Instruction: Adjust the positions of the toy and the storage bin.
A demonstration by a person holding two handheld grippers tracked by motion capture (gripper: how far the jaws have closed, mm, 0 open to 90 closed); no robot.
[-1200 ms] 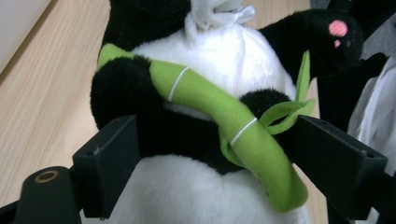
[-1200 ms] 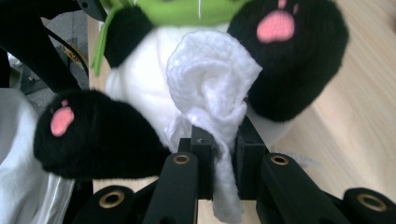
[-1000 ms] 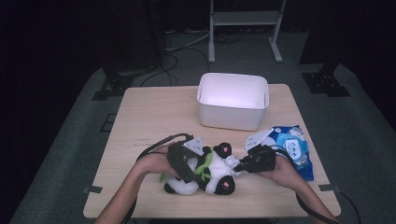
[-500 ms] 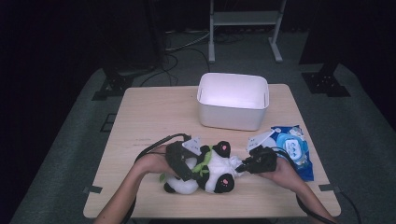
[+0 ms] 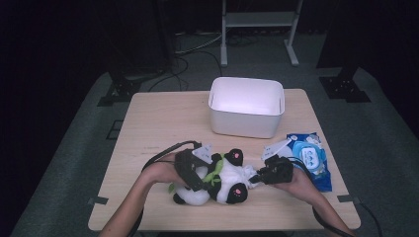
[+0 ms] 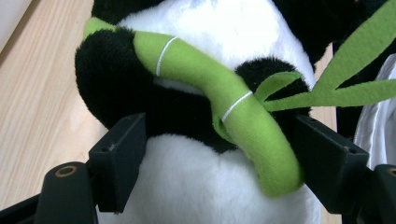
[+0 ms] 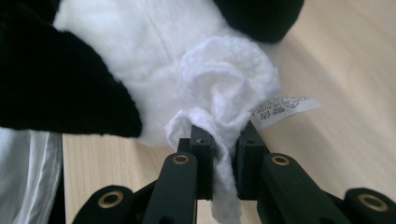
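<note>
A black-and-white panda plush (image 5: pixel 225 183) lies on its back near the table's front edge, holding a green bamboo stalk (image 6: pixel 219 98). My left gripper (image 5: pixel 203 178) comes in from the left, and its jaws press the panda's belly (image 6: pixel 205 186) from both sides. My right gripper (image 5: pixel 255 177) comes in from the right and is shut on a crumpled white wipe (image 7: pixel 226 88). The wipe rests against the panda's white rump, beside a sewn-in label (image 7: pixel 285 109). In the high view the wipe (image 5: pixel 247 173) shows between the panda's legs.
A white plastic bin (image 5: pixel 244 123) stands at the back middle of the wooden table (image 5: pixel 148 128). A blue pack of wet wipes (image 5: pixel 309 155) lies at the right, just behind my right hand. Cables trail from both grippers toward the front edge.
My right gripper with the wipe has shifted very slightly to the right against the panda. The left gripper and the panda stay where they were.
</note>
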